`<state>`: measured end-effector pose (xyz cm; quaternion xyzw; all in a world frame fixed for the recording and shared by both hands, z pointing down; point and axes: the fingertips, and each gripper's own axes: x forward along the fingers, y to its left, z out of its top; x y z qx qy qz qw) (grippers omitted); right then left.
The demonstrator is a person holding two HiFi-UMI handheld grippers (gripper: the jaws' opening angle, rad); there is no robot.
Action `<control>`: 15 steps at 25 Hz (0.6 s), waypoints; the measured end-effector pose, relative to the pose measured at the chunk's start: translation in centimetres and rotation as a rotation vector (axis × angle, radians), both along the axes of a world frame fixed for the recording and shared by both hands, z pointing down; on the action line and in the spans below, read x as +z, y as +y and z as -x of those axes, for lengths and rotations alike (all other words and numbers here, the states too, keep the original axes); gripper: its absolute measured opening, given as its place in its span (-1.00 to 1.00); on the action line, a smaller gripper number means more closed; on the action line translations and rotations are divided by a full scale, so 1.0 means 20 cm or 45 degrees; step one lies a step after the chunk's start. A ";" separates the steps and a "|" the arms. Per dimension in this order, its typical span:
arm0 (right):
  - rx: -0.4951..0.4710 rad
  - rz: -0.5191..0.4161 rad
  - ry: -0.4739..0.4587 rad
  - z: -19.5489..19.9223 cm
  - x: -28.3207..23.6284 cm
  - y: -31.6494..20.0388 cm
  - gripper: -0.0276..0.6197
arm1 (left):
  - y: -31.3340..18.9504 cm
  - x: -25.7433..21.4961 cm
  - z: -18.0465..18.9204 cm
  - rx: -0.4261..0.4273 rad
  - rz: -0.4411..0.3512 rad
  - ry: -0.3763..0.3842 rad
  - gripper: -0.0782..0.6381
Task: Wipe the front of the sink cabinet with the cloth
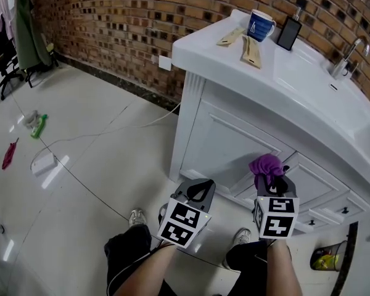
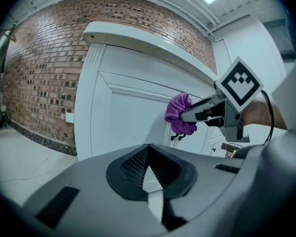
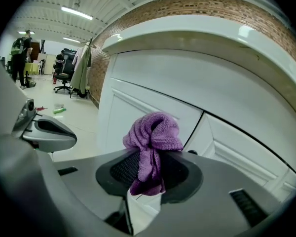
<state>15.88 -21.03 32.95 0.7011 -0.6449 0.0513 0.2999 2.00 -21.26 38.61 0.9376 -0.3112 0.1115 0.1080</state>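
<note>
Jaws of the right gripper (image 3: 150, 155) clamp the cloth (image 3: 155, 132), bunched forward to reach the cabinet front (image 3: 138, 107); left gripper (image 2: 149, 149) closed, empty.

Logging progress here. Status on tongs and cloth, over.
Right tongs shut on purple cloth. Cloth up at cabinet front, contact unclear. Left tongs shut, empty. Nothing seen blocking.

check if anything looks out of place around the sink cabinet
The sink cabinet front looks intact. The oddities are on the floor: a green bottle lying down, a red scrap, and a thin cable trailing loose past a white box.
</note>
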 end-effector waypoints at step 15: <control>0.014 0.090 -0.023 0.08 0.20 -0.16 -0.55 | -0.05 -0.03 0.04 -0.027 -0.001 0.032 -0.78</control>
